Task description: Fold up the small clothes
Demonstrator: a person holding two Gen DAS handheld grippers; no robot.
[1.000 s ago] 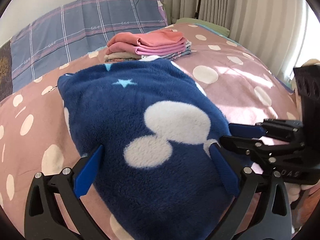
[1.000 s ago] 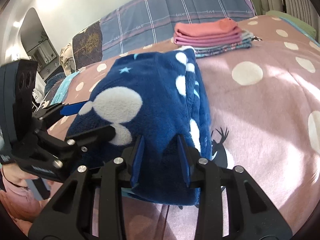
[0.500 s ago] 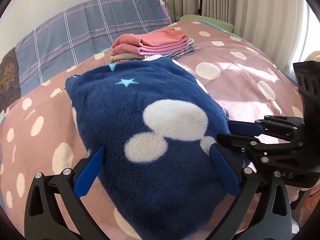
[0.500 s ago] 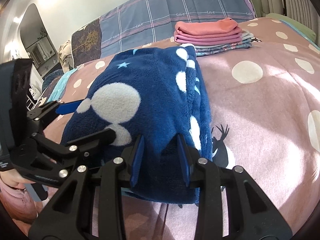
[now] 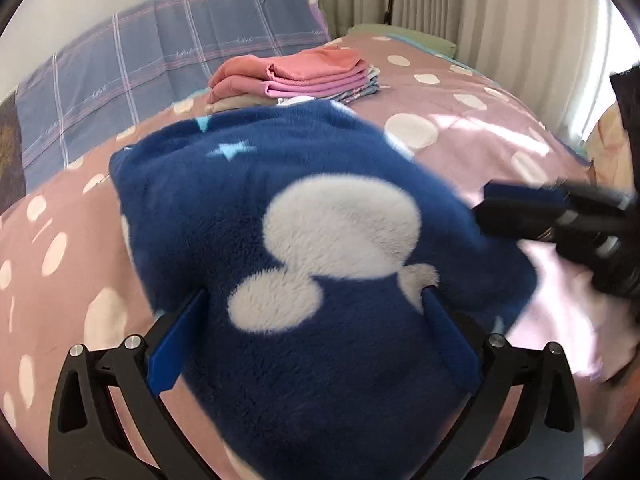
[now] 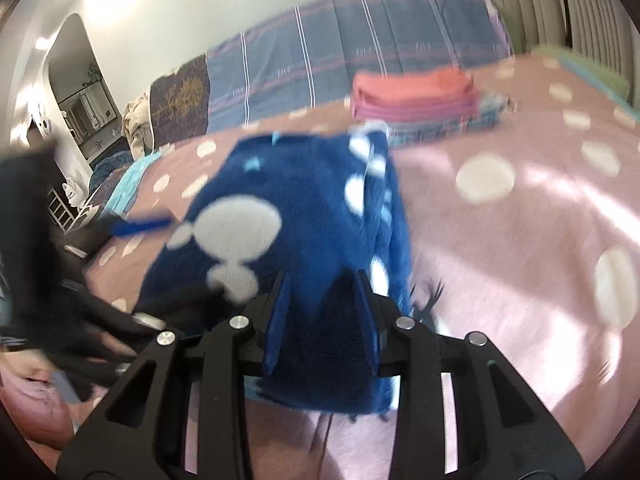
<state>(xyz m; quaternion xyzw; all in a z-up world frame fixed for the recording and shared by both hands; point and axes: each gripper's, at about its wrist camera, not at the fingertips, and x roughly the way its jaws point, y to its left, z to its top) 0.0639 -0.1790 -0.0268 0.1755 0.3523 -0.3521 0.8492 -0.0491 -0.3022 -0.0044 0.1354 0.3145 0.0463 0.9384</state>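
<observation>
A dark blue fleece garment (image 5: 280, 208) with white round patches lies folded on the pink dotted bedcover (image 5: 480, 128). My left gripper (image 5: 314, 320) is open. Its wide-set fingers straddle the garment's near end, with the fleece under and between them. In the right wrist view the same garment (image 6: 304, 200) runs away from me. There my right gripper (image 6: 322, 304) is shut on the thick near right edge of the fleece. The right gripper (image 5: 480, 204) shows blurred at the garment's right side, and the left gripper (image 6: 168, 260) at its left corner.
A stack of folded pink and patterned clothes (image 5: 296, 76) sits further up the bed, just past the garment's far end. A plaid blue pillow (image 5: 160, 60) lies behind it and curtains (image 5: 480, 20) hang on the right. Part of a person in pink (image 6: 36, 400) is at the lower left.
Both views have gone blurred with motion. In the left wrist view the right gripper has shifted upward along the garment's right edge. Both grippers keep their jaw widths.
</observation>
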